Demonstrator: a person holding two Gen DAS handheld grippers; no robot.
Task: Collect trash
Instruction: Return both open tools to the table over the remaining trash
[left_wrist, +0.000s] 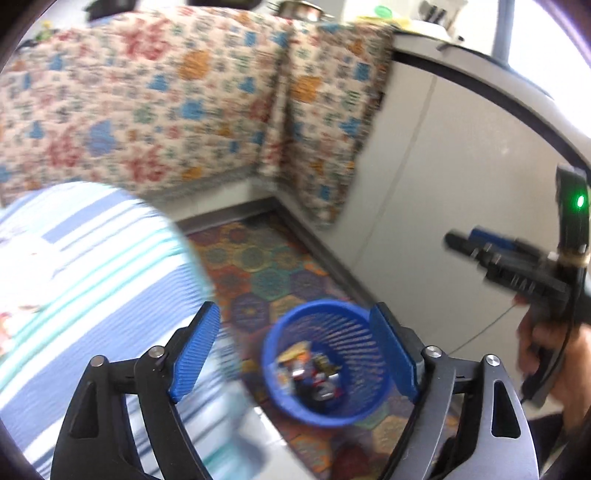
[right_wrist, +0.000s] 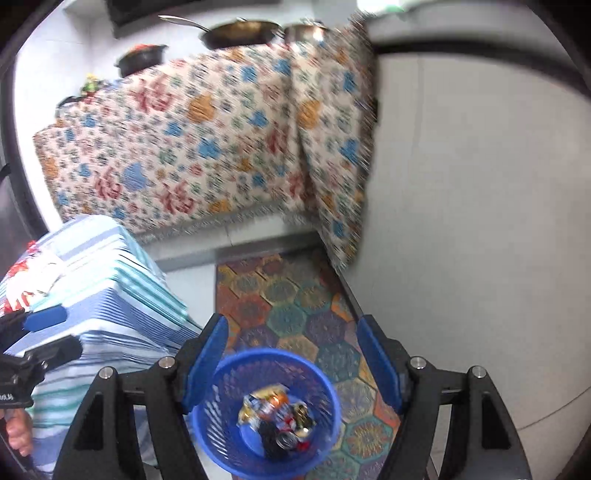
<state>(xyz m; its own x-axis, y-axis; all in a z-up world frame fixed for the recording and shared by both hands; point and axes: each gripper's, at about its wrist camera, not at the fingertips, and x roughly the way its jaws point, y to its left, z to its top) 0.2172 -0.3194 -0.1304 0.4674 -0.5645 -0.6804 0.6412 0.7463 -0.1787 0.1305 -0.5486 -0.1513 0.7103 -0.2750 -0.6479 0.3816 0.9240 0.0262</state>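
Both tools hang above the floor with nothing between their pads: the left gripper (left_wrist: 295, 350) has its blue fingers spread wide, and the right gripper (right_wrist: 291, 363) is spread the same way, each looking down at the blue basket (left_wrist: 354, 411) that stands on the patterned mat (left_wrist: 266, 273). The trash (right_wrist: 277, 413) lies in a small heap at the bottom of that basket (right_wrist: 221, 435): crumpled wrappers and what looks like a small can, though blur hides the details. I judge these pieces light and crushable, the foil ones likely slippery, so a pinch on a crumpled fold would hold better than one on a flat face. The basket itself looks like thin slotted plastic, light and a little springy; its rim is the natural place to grip if it must be carried. For room, the striped cloth-covered table (right_wrist: 110, 280) stands close on the left, with its rounded edge just beside the basket, and the pale cabinet wall (right_wrist: 480, 221) closes the right side. The flowered cloth (right_wrist: 207, 140) hangs down ahead. Open room is mainly straight up and back along the mat.
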